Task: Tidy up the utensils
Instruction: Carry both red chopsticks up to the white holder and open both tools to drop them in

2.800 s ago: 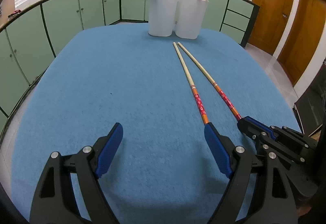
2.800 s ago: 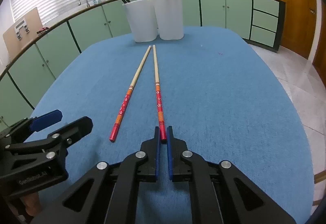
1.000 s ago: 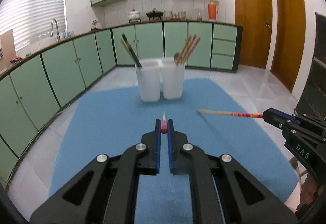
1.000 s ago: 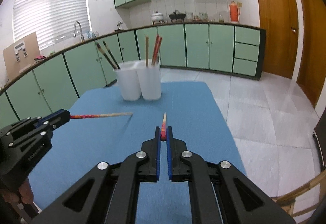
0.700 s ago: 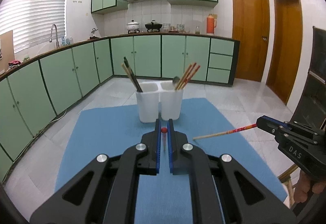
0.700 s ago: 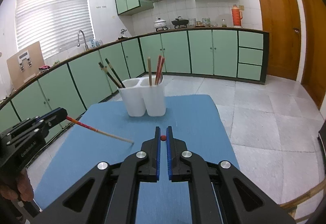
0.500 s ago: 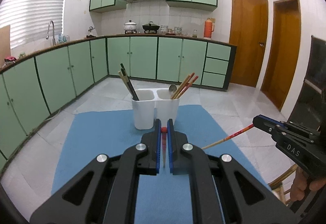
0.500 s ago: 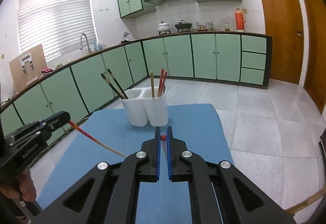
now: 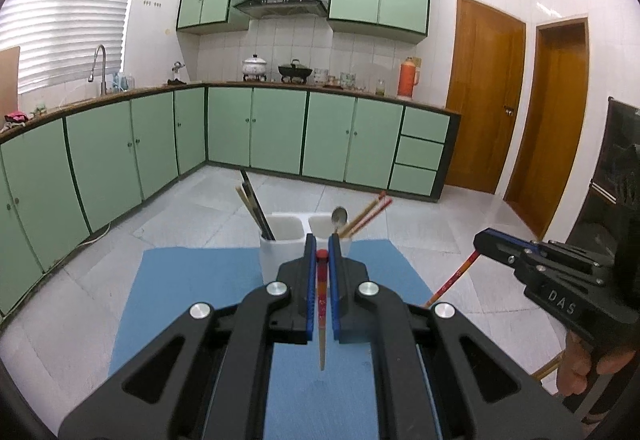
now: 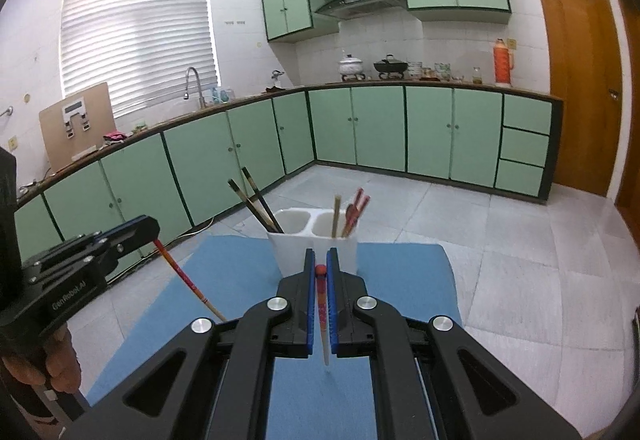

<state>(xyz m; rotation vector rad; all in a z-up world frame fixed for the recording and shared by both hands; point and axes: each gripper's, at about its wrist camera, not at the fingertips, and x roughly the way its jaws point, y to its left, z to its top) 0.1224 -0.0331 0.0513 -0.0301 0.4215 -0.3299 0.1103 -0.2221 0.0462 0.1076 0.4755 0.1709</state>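
My left gripper [image 9: 321, 254] is shut on the red end of a red-patterned chopstick [image 9: 321, 314], which hangs tip down above the blue table mat [image 9: 188, 288]. My right gripper [image 10: 320, 269] is shut on the matching chopstick [image 10: 322, 324], also tip down. Each view shows the other gripper to the side: the right gripper [image 9: 480, 240] with its chopstick [image 9: 452, 280], the left gripper [image 10: 154, 228] with its chopstick [image 10: 188, 282]. A white two-cup holder [image 9: 280, 240] [image 10: 296, 236] stands at the mat's far end, with dark chopsticks [image 10: 256, 202] in the left cup and red chopsticks [image 10: 354, 210] plus a spoon [image 9: 339, 218] in the right.
Green cabinets [image 9: 276, 136] line the far wall and the left side, under a counter with a sink tap [image 9: 98, 68], pots and a red flask [image 9: 407, 77]. Tiled floor surrounds the table. Wooden doors [image 9: 484, 96] stand to the right. A person's hand [image 9: 580, 364] holds the right gripper.
Both grippers closed on the chopsticks lying on the mat and lifted them. In the last second both rose further, and the chopsticks swung from near level to hanging tip down.
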